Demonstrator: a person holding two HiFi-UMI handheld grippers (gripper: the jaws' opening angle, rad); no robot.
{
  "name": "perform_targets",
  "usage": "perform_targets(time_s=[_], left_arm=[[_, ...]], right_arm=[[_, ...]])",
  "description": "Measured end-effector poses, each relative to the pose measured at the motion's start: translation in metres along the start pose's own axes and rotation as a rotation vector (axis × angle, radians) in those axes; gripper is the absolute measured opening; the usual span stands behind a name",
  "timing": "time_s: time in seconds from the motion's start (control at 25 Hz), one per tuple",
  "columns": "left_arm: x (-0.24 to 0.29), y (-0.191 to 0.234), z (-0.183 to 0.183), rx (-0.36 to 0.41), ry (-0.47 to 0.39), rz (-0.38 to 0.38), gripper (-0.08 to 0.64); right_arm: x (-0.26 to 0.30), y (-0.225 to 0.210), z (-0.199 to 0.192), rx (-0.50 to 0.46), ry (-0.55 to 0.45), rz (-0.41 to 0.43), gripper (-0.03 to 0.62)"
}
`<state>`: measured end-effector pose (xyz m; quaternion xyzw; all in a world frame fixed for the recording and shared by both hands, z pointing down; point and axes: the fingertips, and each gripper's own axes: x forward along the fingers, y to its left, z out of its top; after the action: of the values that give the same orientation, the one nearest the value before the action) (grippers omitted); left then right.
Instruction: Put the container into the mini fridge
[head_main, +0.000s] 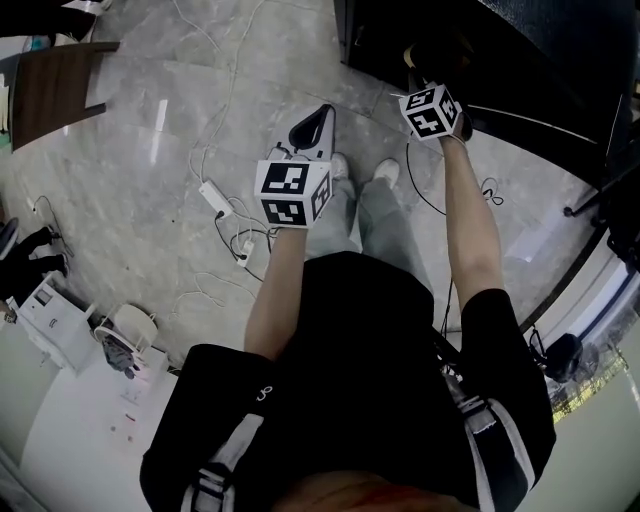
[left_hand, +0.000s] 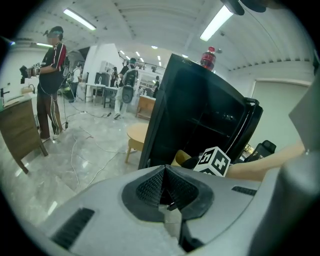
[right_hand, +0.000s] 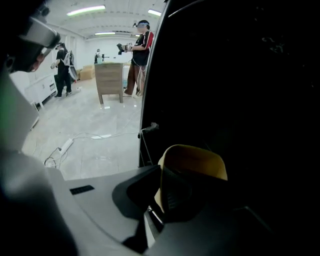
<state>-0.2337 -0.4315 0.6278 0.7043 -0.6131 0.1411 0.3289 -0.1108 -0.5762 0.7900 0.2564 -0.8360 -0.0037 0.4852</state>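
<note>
Grey tiled floor (head_main: 130, 130) surrounds us. Our right gripper (right_hand: 162, 192) grasps the yellow container (right_hand: 195, 160) at the open mini fridge (right_hand: 240, 75) mouth, and our left gripper (left_hand: 165, 186) is clenched, empty. Insertion is under way; next we judge it needs seating on a shelf, then release.

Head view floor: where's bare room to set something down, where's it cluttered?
Bare: the grey floor between the wooden cabinet and the power strip. Crowded: cables around that strip, left of the left tool; another cable lies by the mini fridge. The right tool holds the container.

2 hand-held grippers (left_hand: 164, 169) (right_hand: 161, 175), 1 container (right_hand: 196, 159), 1 mini fridge (left_hand: 200, 112)
</note>
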Motion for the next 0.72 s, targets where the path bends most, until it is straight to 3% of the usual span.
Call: perform_targets(time_s=[0.24, 0.32, 0.48, 0.72], left_arm=[[-0.008, 0.004, 0.001, 0.007, -0.004, 0.010, 0.006], [-0.011, 0.002, 0.002, 0.011, -0.009, 0.010, 0.006], [-0.016, -0.002, 0.008, 0.004, -0.030, 0.001, 0.006], [-0.020, -0.016, 0.030, -0.009, -0.101, -0.011, 0.006]], right_arm=[[0.017, 0.002, -0.007, -0.149, 0.072, -0.017, 0.020], [0.017, 0.000, -0.007, -0.152, 0.068, -0.038, 0.021], [-0.005, -0.003, -0.002, -0.016, 0.020, -0.078, 0.032], [-0.086, -0.011, 0.022, 0.361, -0.163, -0.176, 0.030]])
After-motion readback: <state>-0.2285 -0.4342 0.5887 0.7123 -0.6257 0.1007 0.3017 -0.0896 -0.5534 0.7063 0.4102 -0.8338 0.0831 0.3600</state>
